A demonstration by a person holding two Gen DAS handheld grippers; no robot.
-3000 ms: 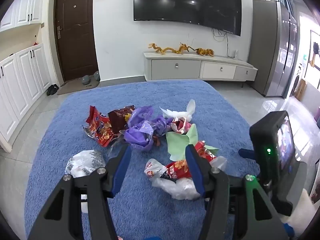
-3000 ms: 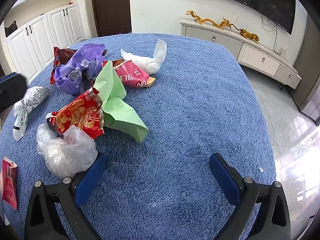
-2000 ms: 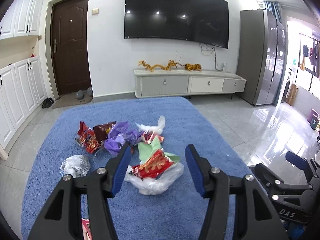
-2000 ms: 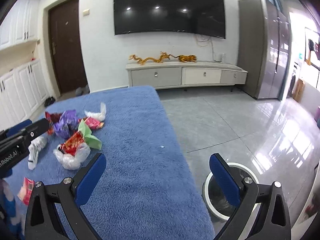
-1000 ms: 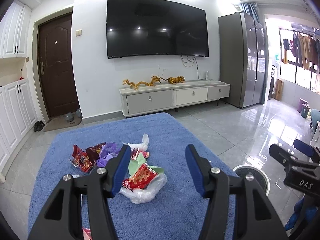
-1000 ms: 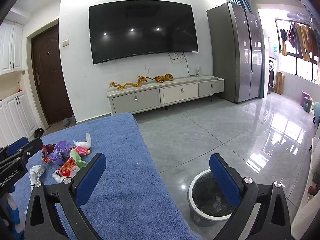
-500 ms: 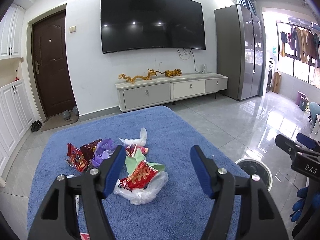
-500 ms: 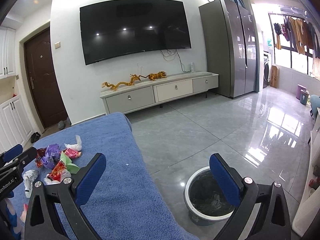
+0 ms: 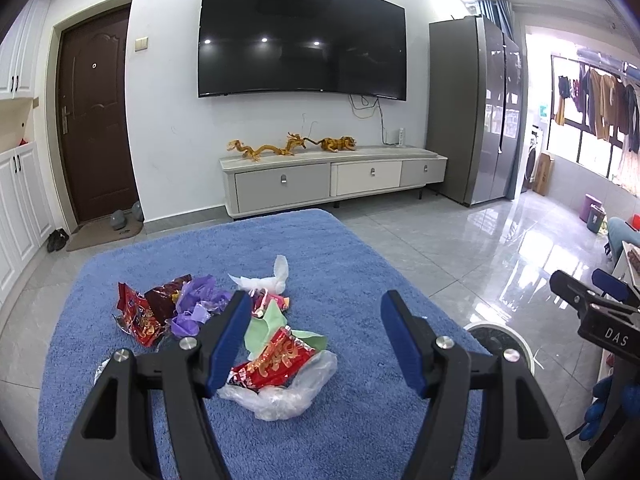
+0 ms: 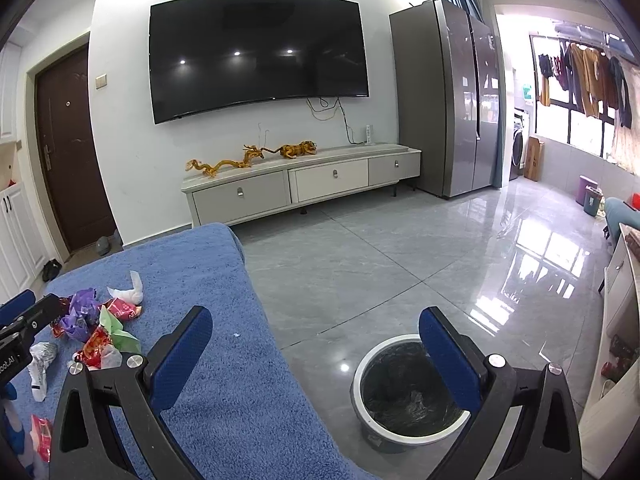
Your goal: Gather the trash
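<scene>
The left wrist view looks forward and slightly downward between its tool's fingers over the blue rug [image 9: 360,264] toward the television [image 9: 302,36], with the litter pile [image 9: 224,320] near. The right wrist view faces the same wall from further right, above the bin [image 10: 400,392]; both share rug, litter and cabinet [image 9: 332,178]

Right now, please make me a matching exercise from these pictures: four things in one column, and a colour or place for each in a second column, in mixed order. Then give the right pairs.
Things:
1. crumpled tissue
2. trash bin
3. clear plastic bag
4. folded paper

Colour or place:
A. light green, in the pile
B. on the tiled floor, beside the blue carpet
C. white, at the far edge of the pile
D. see-through, at the near edge of the pile

Pairs: 1-C, 2-B, 3-D, 4-A
</scene>
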